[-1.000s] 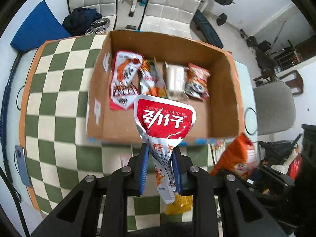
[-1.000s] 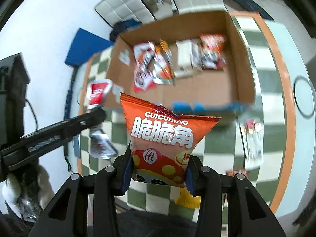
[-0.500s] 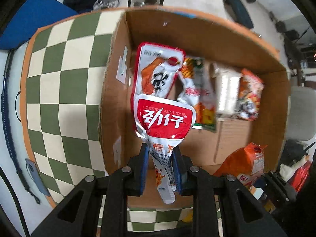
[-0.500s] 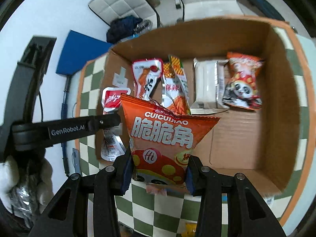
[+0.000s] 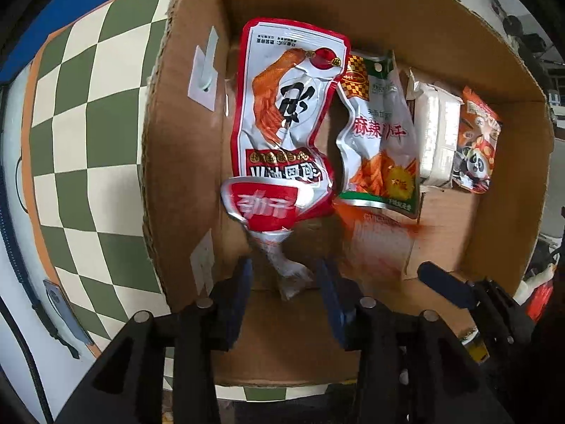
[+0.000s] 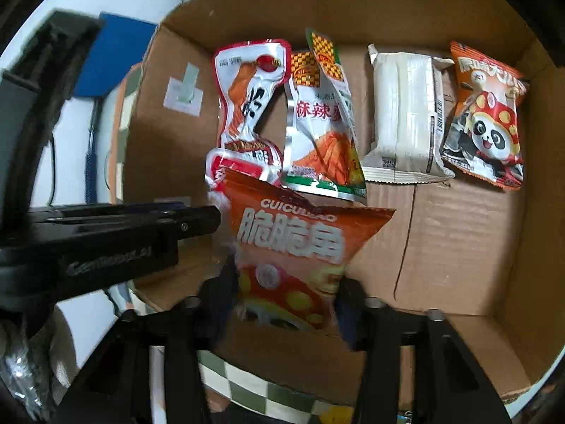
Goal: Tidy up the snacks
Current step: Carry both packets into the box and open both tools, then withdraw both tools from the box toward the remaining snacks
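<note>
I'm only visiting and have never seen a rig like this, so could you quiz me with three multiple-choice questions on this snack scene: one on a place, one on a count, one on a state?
1. Where does the panda packet lie?
A. on the checkered cloth
B. in the cardboard box, at the right end of the row
C. on a chair

2. How many packets lie in the back row of the box, not counting the two at the grippers?
A. two
B. four
C. six

3. How do the left gripper jaws stand?
A. clamped on a bottle
B. out of sight
C. apart, the red-and-silver pouch loose between them

Answers:
1 B, it lies on the box floor beside the white wrapped pack.
2 B, four lie side by side.
3 C, there are gaps on both sides of the pouch's tail.
</note>
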Demonstrator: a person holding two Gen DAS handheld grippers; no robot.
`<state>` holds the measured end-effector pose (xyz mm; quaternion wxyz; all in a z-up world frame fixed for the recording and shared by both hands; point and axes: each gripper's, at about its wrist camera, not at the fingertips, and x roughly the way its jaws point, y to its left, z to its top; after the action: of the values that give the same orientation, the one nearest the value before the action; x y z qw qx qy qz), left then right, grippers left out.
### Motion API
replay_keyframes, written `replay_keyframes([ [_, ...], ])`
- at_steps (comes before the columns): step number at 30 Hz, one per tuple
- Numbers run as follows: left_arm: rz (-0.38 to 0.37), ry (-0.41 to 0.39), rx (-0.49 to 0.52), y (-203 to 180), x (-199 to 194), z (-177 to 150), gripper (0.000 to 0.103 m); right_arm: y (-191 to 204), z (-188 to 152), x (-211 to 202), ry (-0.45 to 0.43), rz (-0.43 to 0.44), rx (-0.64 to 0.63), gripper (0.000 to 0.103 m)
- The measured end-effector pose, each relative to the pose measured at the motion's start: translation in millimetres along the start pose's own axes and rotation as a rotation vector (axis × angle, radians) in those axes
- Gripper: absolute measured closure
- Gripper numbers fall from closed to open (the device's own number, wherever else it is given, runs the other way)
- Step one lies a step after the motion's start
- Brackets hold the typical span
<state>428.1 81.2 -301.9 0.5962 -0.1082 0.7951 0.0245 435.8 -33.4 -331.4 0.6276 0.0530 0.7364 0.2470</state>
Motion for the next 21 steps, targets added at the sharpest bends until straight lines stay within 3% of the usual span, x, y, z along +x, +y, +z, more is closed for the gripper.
replay_keyframes([
  [2, -0.002, -0.021, -0.002, -1, -3, -3, 0.061, 0, -1, 2, 0.006, -0.012, -0.003, 0.019],
  [4, -0.004, -0.045, 0.003, -1, -7, -8, 0.039, 1, -3, -1, -0.007, -0.032, -0.014, 0.019],
  [6, 0.004, -0.071, 0.006, -4, -14, -15, 0.029, 1, -6, -5, -0.013, -0.058, -0.018, 0.017],
  [8, 0.012, -0.102, 0.013, -7, -20, -23, 0.027, 2, -10, -10, -0.030, -0.085, -0.027, 0.015],
  [10, 0.019, -0.129, 0.020, -11, -25, -29, 0.016, 2, -14, -18, -0.051, -0.125, -0.032, 0.015],
  [18, 0.040, -0.282, 0.049, -24, -55, -70, 0.010, -7, -40, -53, -0.168, -0.261, -0.025, 0.009],
  [21, 0.031, -0.324, 0.051, -26, -65, -80, 0.006, -10, -52, -67, -0.198, -0.274, -0.023, 0.008],
])
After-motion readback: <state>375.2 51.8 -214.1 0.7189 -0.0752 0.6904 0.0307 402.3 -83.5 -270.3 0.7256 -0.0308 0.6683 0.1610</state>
